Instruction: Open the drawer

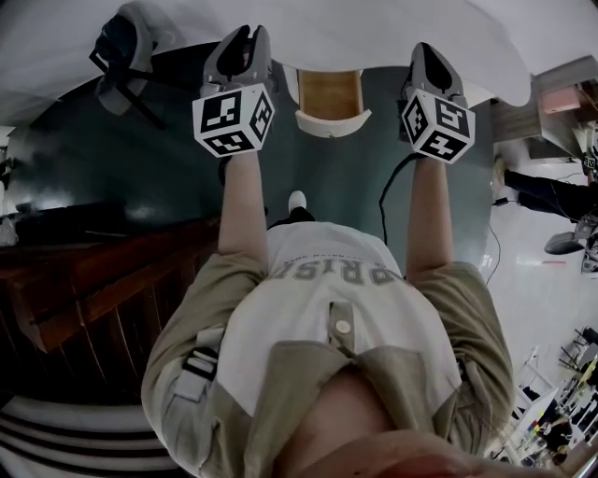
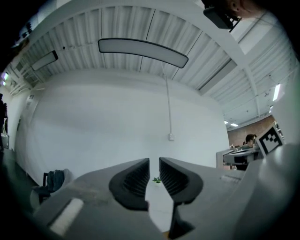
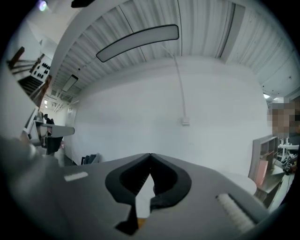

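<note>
Midway between left gripper [image 1: 241, 42], right gripper [image 1: 425, 56], drawer [image 1: 329, 95], outside jaws

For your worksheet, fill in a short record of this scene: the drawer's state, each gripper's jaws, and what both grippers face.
drawer: pulled out from under the white table, wooden inside showing
left gripper: jaws slightly apart, nothing between them
right gripper: jaws closed tip to tip, holding nothing
both face: white wall
floor: dark green
</note>
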